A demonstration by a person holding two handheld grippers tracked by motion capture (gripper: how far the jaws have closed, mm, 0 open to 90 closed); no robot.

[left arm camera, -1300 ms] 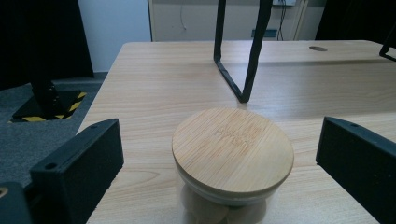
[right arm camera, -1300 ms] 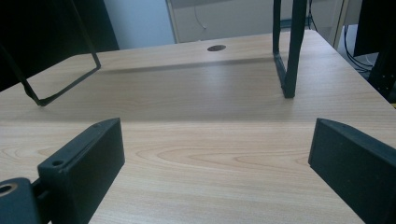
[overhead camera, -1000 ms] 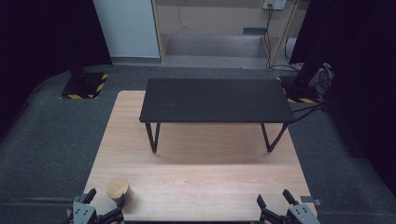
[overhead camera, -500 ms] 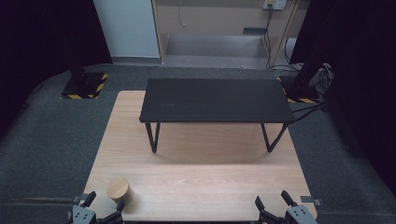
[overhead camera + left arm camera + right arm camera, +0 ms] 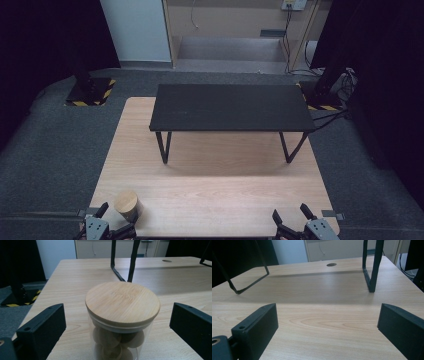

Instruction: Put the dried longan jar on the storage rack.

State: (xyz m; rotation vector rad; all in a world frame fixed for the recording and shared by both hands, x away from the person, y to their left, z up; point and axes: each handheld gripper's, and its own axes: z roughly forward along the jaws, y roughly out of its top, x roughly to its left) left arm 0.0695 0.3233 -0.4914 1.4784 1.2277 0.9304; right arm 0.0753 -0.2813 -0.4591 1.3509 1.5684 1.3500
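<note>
Nothing is grasped yet, so whatever the job is, all of it looks left to do. My left hand-held gripper [image 5: 117,322] stands wide apart around the clear glass jar with a round bamboo lid [image 5: 122,315], at the light wooden desk's [image 5: 225,200] near-left corner, holding pale wooden balls [image 5: 110,337]. My right hand-held gripper [image 5: 328,325] gapes over bare desk.

Left tool [image 5: 117,322] jaws spread wide, either side of a clear glass jar [image 5: 120,340], not touching it. Jar has a round wooden lid [image 5: 122,302], light wooden balls [image 5: 110,337] inside, standing upright on light wood tabletop [image 5: 75,277]. Black metal leg [image 5: 125,262] behind it.
</note>
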